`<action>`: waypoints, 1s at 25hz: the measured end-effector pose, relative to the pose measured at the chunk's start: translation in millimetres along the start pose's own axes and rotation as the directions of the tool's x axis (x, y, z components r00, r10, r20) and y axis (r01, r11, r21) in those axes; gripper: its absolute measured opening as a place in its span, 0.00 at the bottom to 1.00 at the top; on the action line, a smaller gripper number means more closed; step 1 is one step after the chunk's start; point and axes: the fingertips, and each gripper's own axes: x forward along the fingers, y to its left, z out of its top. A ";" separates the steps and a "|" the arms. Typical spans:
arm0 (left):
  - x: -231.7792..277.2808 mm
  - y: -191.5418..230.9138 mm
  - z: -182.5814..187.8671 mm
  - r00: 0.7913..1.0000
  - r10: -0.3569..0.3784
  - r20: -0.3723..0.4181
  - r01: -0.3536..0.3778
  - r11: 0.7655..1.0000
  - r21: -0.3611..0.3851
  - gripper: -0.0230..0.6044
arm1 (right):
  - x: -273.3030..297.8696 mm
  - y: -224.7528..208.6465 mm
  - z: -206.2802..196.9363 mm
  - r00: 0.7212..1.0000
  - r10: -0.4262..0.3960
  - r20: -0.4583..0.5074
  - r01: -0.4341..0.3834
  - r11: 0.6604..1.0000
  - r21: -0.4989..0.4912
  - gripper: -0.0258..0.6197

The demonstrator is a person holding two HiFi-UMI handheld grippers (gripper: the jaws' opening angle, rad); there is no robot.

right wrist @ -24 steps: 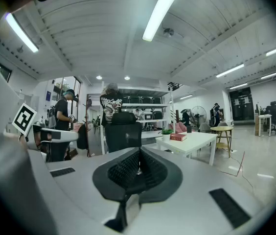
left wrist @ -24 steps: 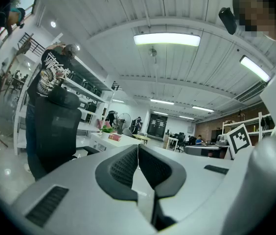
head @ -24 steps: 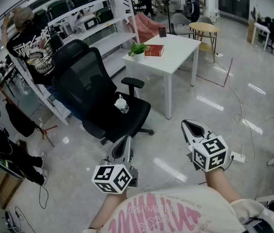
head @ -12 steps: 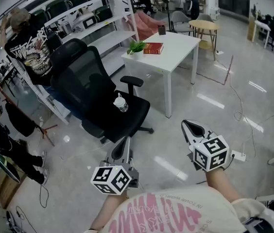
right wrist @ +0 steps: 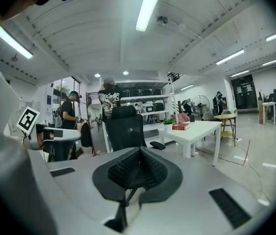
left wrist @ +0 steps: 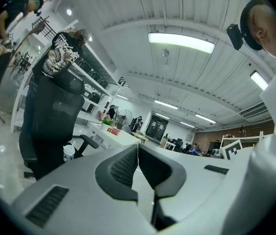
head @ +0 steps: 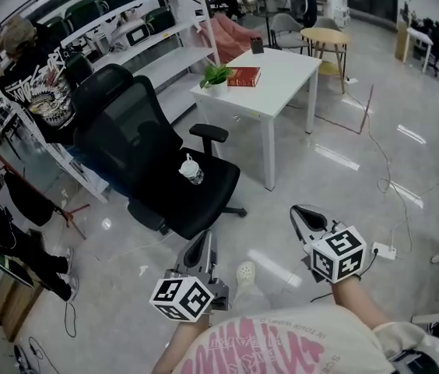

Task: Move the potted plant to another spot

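Left tool (head: 203, 238) and right tool (head: 302, 212) are held low over the pale floor (head: 336, 170), well apart from the furniture. Each has its jaws pressed together, with nothing between them. The potted plant (head: 216, 75) stands at a corner of the white desk (head: 289, 72), just beside a red book (head: 245, 76). A black office chair (head: 153, 150) stands between the tools and the desk, with a cup (head: 191, 170) on its seat. A person (head: 36, 80) stands at the shelving (head: 169, 41) behind the chair.
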 end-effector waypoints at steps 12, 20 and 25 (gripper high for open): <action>108.5 67.0 32.8 0.998 -0.035 -0.046 0.035 0.999 -0.001 0.08 | 113.1 -41.7 35.4 0.999 -0.011 -0.033 0.010 1.000 -0.023 0.06; 188.5 95.2 109.0 0.994 -0.105 -0.015 0.105 0.993 0.046 0.08 | 184.9 -75.3 97.5 0.998 -0.056 0.004 0.056 0.998 -0.034 0.06; 230.0 117.4 138.4 0.990 -0.141 0.004 0.141 0.988 0.056 0.08 | 221.8 -91.2 124.2 0.996 -0.091 0.026 0.093 0.994 -0.058 0.06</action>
